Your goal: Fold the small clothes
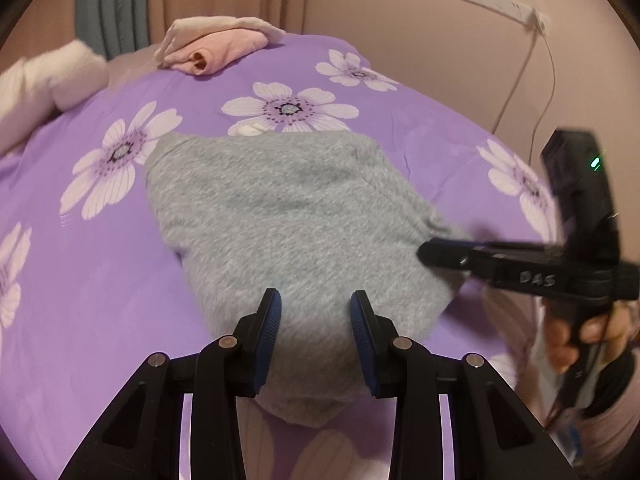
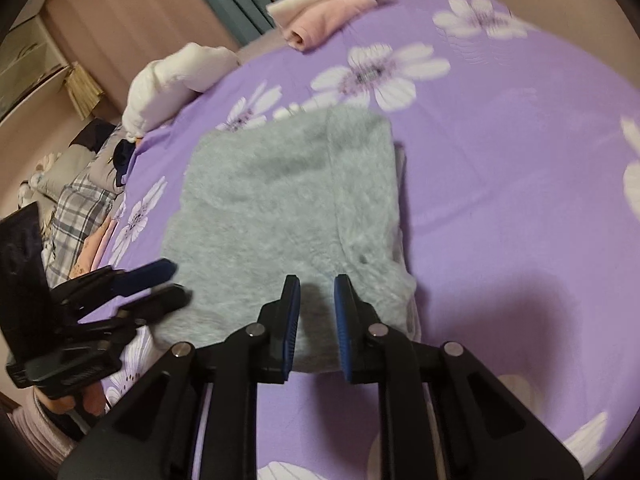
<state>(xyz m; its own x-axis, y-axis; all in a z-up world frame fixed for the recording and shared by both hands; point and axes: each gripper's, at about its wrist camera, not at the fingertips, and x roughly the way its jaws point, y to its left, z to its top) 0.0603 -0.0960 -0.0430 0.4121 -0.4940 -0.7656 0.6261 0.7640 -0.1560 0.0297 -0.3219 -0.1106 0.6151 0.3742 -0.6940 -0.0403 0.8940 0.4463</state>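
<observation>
Left gripper (image 1: 316,312) points steeply down at the near end of a grey, fuzzy knitted garment (image 1: 280,208), which lies folded into a rough rectangle on a purple bed sheet printed with white flowers (image 1: 100,280). Its jaws stand partly apart. Grey cloth fills the gap in its own view, but the pads do not visibly pinch it (from the other camera, purple sheet shows between the two fingers). A hand (image 2: 90,398) grips its handle from below, low at the left edge of the right wrist view, and the fingertips sit at the garment's near left corner.

Ahead of this gripper the garment stretches away across the sheet. Far beyond it lies a small pile of folded pale pink and cream clothes (image 1: 224,48), and off to the left of that a white padded bundle (image 1: 48,80).

To the right, the right gripper (image 2: 317,300) also tilts downward, its tips over the garment's near right edge. Seen side-on from the left wrist camera, its fingers lie almost together, leaving only a narrow slit. Whether they nip any cloth I cannot tell. Another hand (image 1: 568,336) wraps its handle, knuckles outward.
</observation>
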